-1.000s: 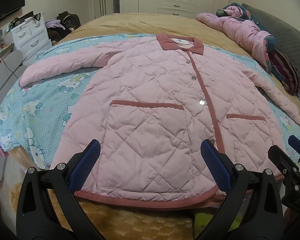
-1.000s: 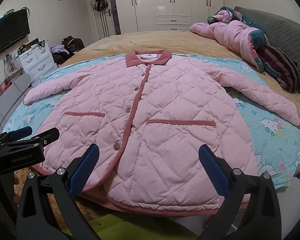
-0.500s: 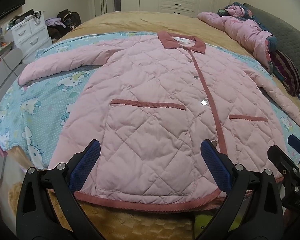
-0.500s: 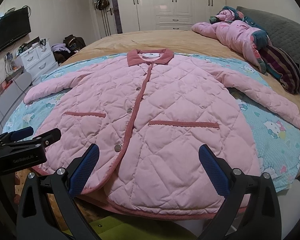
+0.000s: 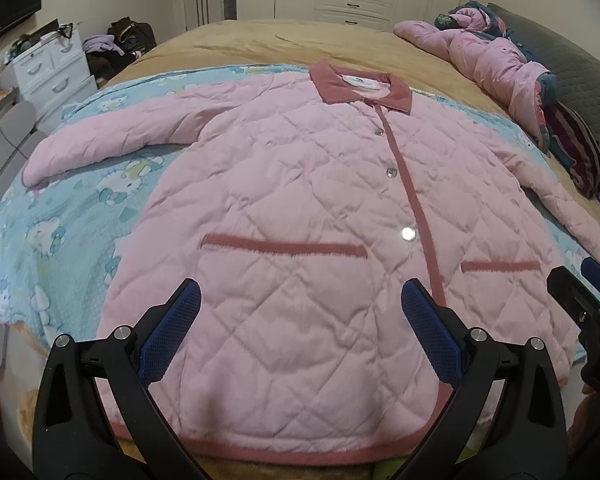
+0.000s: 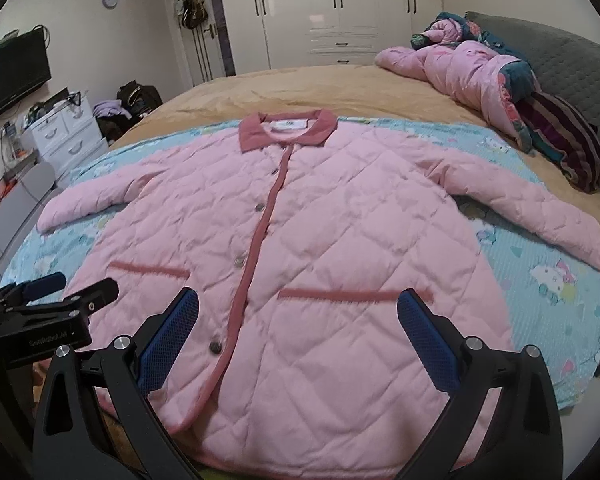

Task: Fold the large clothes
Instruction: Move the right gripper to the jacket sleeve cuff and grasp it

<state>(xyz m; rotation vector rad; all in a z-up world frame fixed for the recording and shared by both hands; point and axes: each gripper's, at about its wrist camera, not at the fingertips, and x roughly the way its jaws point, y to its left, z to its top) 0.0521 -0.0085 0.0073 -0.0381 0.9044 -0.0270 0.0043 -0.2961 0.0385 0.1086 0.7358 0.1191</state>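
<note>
A pink quilted jacket (image 5: 300, 200) (image 6: 320, 232) with a darker pink collar, trim and pocket bands lies flat and buttoned on a blue cartoon-print sheet (image 5: 72, 208), sleeves spread out to both sides. My left gripper (image 5: 300, 300) hovers open above the lower left front panel, near the hem, holding nothing. My right gripper (image 6: 298, 304) is open too, above the lower right panel. Each gripper shows at the edge of the other's view: the right gripper (image 5: 592, 280) at the right edge, the left gripper (image 6: 60, 288) at the left edge.
The sheet covers a wide bed with a tan blanket (image 6: 320, 88). Bundled pink bedding (image 6: 460, 64) and a striped cushion (image 6: 560, 136) lie at the far right by a grey headboard. White drawers (image 5: 52, 72), a wall TV (image 6: 8, 76) and wardrobes (image 6: 340, 8) ring the room.
Both grippers moved forward over the jacket's hem and tilted up slightly; the jacket sits lower and closer in both views. The jacket itself has not moved.
</note>
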